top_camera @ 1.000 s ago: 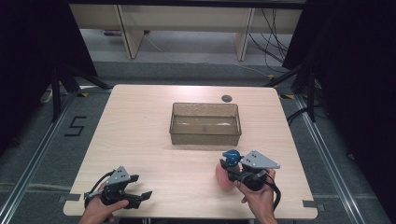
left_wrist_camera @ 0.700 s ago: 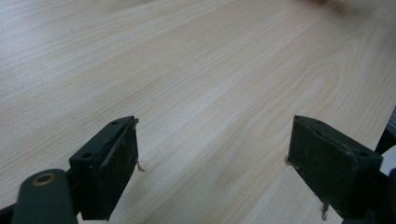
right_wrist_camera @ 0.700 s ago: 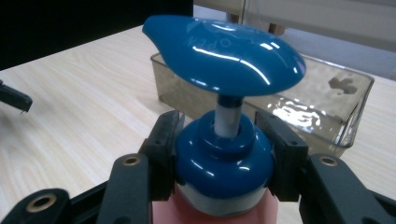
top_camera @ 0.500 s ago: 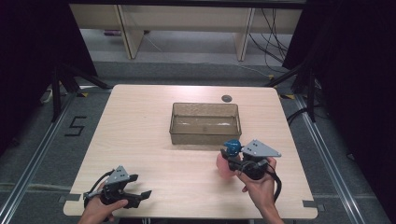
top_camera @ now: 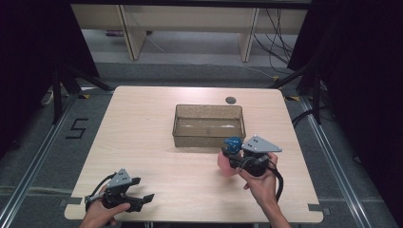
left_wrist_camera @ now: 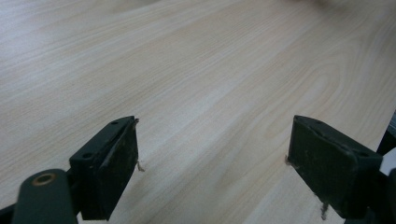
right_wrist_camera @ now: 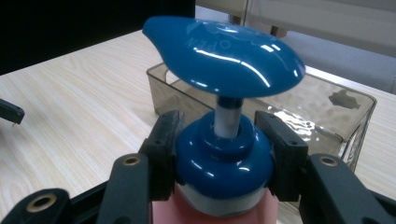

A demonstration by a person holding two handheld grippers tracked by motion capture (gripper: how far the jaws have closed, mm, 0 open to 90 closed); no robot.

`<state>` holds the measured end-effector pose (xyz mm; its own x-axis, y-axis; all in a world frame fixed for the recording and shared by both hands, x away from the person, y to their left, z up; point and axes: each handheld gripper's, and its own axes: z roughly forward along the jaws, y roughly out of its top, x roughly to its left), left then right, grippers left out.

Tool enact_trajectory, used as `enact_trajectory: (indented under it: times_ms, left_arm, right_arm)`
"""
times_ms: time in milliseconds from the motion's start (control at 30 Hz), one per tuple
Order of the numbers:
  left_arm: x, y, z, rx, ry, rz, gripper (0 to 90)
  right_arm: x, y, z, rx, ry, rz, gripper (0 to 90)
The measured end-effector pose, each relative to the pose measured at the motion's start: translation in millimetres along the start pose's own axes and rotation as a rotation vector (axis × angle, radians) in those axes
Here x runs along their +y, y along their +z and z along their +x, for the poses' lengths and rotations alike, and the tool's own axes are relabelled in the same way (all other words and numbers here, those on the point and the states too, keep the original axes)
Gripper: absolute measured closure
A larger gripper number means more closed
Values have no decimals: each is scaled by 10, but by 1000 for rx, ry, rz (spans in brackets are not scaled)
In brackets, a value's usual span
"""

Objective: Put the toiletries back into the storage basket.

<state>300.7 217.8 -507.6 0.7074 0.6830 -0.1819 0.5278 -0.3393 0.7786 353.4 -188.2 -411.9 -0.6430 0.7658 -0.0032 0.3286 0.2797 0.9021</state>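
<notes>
A pink pump bottle [top_camera: 225, 164] with a blue pump head [right_wrist_camera: 224, 56] hangs upright above the table, just in front of the clear plastic bin [top_camera: 209, 126]. My right gripper [top_camera: 236, 158] is shut on the bottle's blue collar [right_wrist_camera: 224, 161], one pad on each side. In the right gripper view the bin [right_wrist_camera: 336, 112] stands right behind the bottle. At the table's front left corner my left gripper [top_camera: 142, 197] rests low, open, with bare wood between its pads [left_wrist_camera: 112, 163].
A small dark round disc [top_camera: 230, 99] lies on the table behind the bin, near the far edge. The light wooden table [top_camera: 142, 123] has black stands and cables on the floor at both sides.
My right gripper has carried the pump bottle up and away from the front edge, toward the bin. The left gripper has stayed put.
</notes>
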Motion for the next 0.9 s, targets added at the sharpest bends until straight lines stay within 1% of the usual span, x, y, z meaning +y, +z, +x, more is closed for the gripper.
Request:
enact_trajectory:
  times_ms: [33,67,133,167,200,233,267,300,333,400,433,467,500,533,567,600,633,667,700,733,833,867,900]
  left_arm:
    - [-4,4,-8,-3,-4,-4,155]
    - [-11,7,-14,0,-3,-7,155]
    - [-11,15,-13,0,-7,-9,155]
    - [-6,15,-15,4,-8,-6,155]
    - [-6,16,-16,2,-7,-6,155]
    - [-9,13,-16,1,-4,-5,155]
    - [-14,16,-13,0,-7,-12,155]
    - [-10,7,5,11,7,6,155]
    - [-10,15,-4,4,-10,-10,155]
    - [-12,17,-7,3,-12,-12,155]
    - [-12,3,4,10,7,9,155]
    - [-10,-2,12,8,14,20,155]
    - [-12,10,1,8,0,-1,155]
    - [-9,17,-7,3,-11,-12,155]
    - [-8,13,-6,3,-9,-9,155]
    - [-9,7,-4,5,-5,-5,155]
    - [-13,6,-3,5,-7,-5,155]
    - [-12,8,-4,4,-11,-8,155]
    - [-9,8,0,4,-10,-7,155]
    - [-7,9,-1,3,-11,-8,155]
    - [-13,4,-4,4,-8,-6,155]
    - [-12,7,-2,4,-10,-9,155]
    - [-9,7,1,3,-11,-9,155]
  right_arm:
    - [0,0,0,0,0,0,530]
    - [11,15,-11,2,-3,-12,529]
    - [43,16,-25,6,4,-5,529]
    - [69,37,-49,15,-6,-21,530]
    - [81,42,-52,19,4,-21,530]
    - [81,42,-52,19,4,-21,530]
    - [95,29,-47,0,20,-9,530]
    - [113,43,-62,2,1,-14,530]
    - [125,40,-67,-4,-5,-12,530]
    - [155,43,-73,-2,-11,-9,530]
    - [171,59,-83,12,-15,-21,530]
    - [192,56,-82,-6,-7,-20,530]
    - [207,57,-85,0,-3,-18,530]
    - [223,67,-91,6,-4,-30,530]
    - [248,66,-95,9,-7,-25,530]
    - [262,62,-102,-8,-16,-26,530]
    - [280,67,-110,1,-9,-23,530]
    - [304,70,-124,-3,-13,-26,530]
    - [316,83,-127,8,-5,-31,530]
    - [334,84,-140,-1,-11,-34,530]
    - [389,101,-174,5,5,-43,530]
    - [427,97,-196,-4,4,-40,530]
    - [427,97,-196,-4,4,-40,530]
